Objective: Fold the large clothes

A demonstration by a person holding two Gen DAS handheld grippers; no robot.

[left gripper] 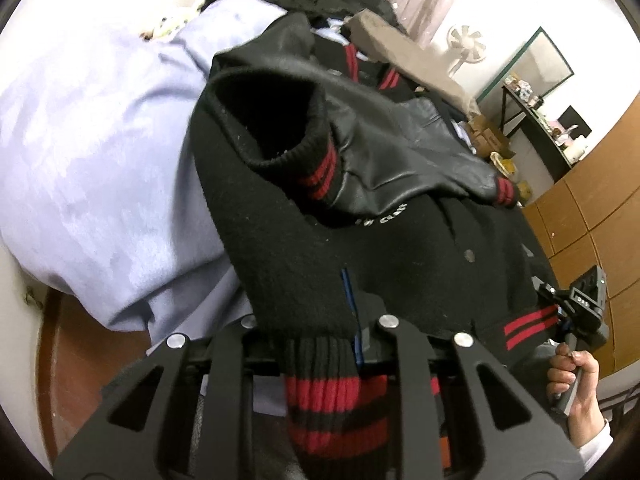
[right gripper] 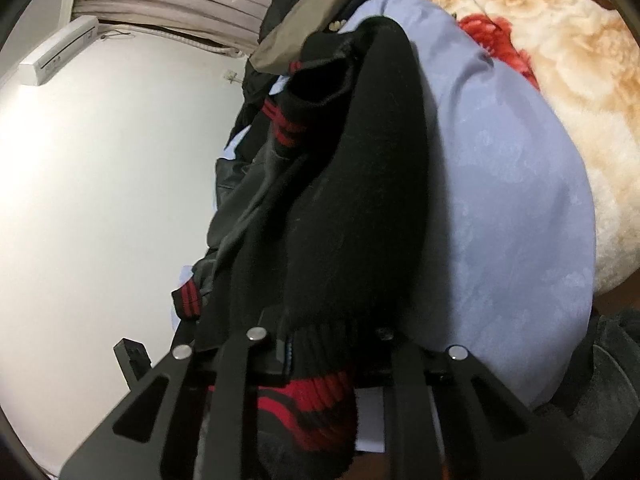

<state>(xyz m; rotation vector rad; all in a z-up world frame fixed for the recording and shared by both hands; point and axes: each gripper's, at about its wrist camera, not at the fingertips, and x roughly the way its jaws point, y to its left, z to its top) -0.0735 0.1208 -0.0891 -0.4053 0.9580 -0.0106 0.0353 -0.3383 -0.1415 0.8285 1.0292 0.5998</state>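
the black jacket (left gripper: 320, 248) is lying on the lavender bedsheet (left gripper: 100, 152), its long axis running from hem at 6 o'clock toward 12. the left gripper (left gripper: 320, 344) and right gripper (right gripper: 320, 356) are each clenching its red-striped hem (left gripper: 332, 396).

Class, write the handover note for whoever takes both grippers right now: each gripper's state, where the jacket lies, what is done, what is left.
Left gripper: shut on the jacket's striped hem.
Right gripper: shut on the same hem, further along.
The jacket lies on the blue bedsheet, both sleeves crossed over its front.
Done: sleeves folded in, hem gripped.
Left: probably carry the hem up toward the collar, then smooth it.
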